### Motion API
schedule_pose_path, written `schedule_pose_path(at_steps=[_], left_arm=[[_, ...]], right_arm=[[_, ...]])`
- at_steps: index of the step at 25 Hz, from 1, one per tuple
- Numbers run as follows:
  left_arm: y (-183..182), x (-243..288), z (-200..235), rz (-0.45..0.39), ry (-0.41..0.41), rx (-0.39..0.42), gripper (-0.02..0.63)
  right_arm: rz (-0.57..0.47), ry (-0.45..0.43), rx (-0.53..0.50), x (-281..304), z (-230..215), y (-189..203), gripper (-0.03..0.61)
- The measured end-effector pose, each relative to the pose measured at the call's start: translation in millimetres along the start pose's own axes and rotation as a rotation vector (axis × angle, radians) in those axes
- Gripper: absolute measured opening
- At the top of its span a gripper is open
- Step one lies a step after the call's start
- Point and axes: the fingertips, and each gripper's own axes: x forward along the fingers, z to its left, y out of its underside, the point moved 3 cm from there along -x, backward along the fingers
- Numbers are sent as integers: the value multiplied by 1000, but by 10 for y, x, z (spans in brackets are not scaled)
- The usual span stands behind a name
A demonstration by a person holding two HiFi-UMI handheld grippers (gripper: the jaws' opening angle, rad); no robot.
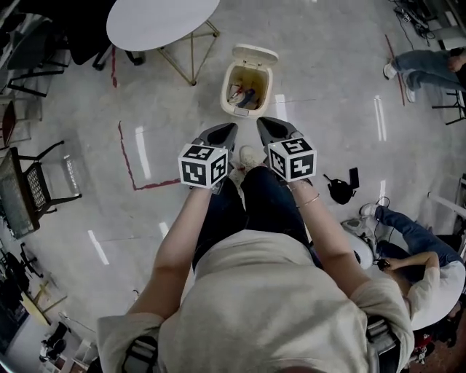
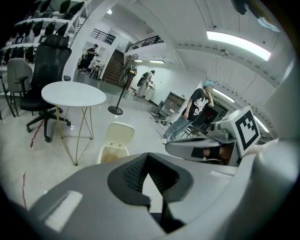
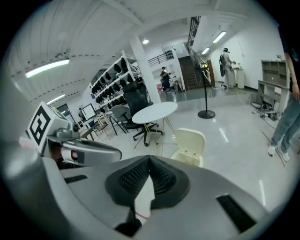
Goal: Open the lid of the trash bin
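Trash bin (image 1: 227, 89): a small cream plastic bin standing on the floor (image 1: 328, 87), straight ahead of the person's feet and just beside the legs of the round table (image 1: 156, 20). Its lid (image 1: 255, 52) already stands raised on the far rim, tilted back from the opening. By this evidence the task looks met.

Handling, as judged: the lid is thin moulded plastic, light and fairly stiff, hinged on the far side. The proper hold would be its free edge, pinched lightly. The bin itself looks light and the floor is glossy, so a firm push could slide or tip it. No pedal or catch can be made out.

Surroundings, by size:
- The round table stands on thin metal legs that reach close to the bin's left side, limiting any approach from there.
- A black office chair (image 2: 44, 70) stands beyond the table, well apart.
- A seated person (image 1: 415, 248) is at the right, well apart.
- A red tape line (image 1: 127, 160) lies on the floor to the left.
- Rubbish (image 1: 244, 95), red and blue pieces, lies inside the bin.

The direct path from the person to the bin is unobstructed.

Left tongs (image 1: 231, 129) and right tongs (image 1: 262, 122) are held side by side near the knees. Both have their tips together, hold nothing, and are well short of the bin.
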Motion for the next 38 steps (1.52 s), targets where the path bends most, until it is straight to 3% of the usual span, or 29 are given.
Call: schedule_pose_path(at_steps=[7, 16, 26, 31, 38], left_arm=[[-266, -233, -220, -62, -9, 101, 5], [-380, -306, -543, -116, 45, 123, 5], [-723, -488, -486, -207, 38, 165, 5], [-795, -538, -507, -252, 54, 91, 5], [-734, -538, -580, -279, 43, 96, 5]], right_arm=[[-54, -5, -70, -273, 133, -238, 8], [-152, 0, -120, -610, 164, -472, 8], [-210, -11, -197, -704, 315, -765, 8], [-241, -18, -152, -848, 298, -922, 8], [-283, -37, -163, -943, 360, -908, 8]])
